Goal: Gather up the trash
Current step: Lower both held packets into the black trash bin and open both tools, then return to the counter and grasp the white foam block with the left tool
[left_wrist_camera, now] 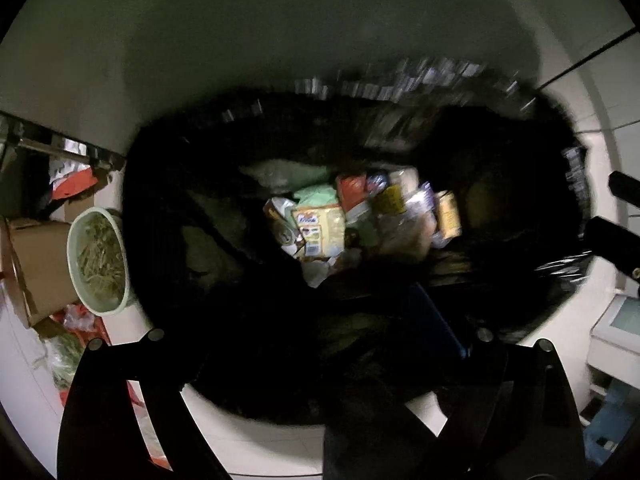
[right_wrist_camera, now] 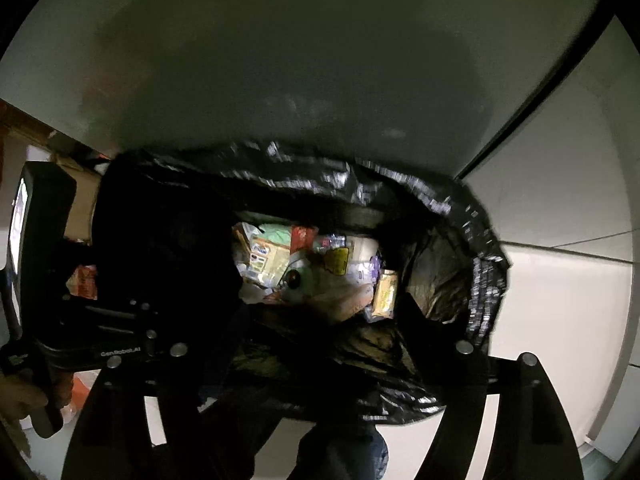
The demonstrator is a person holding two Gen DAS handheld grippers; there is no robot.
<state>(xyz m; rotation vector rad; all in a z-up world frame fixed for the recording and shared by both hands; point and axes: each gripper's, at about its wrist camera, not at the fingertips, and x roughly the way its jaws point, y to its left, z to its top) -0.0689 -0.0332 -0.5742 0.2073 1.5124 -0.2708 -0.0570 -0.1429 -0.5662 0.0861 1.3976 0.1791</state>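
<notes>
A black trash bag (left_wrist_camera: 192,208) stands open on the white tiled floor, seen from above in both views (right_wrist_camera: 460,240). Inside lie several pieces of trash: a yellow snack packet (left_wrist_camera: 320,228), a red packet (left_wrist_camera: 352,186), a yellow can (left_wrist_camera: 448,214), also seen in the right wrist view (right_wrist_camera: 386,294). My left gripper (left_wrist_camera: 320,392) is at the bag's near rim; it looks shut on the black plastic, though all is dark there. My right gripper (right_wrist_camera: 320,400) holds the bag's near edge too. The left gripper's body (right_wrist_camera: 60,280) shows at the left of the right wrist view.
A pale green bowl (left_wrist_camera: 100,260) of vegetable scraps sits left of the bag, next to a cardboard box (left_wrist_camera: 40,264) and red wrappers (left_wrist_camera: 76,184). A white appliance (left_wrist_camera: 616,320) stands at the right. A grey wall (right_wrist_camera: 280,60) rises behind the bag.
</notes>
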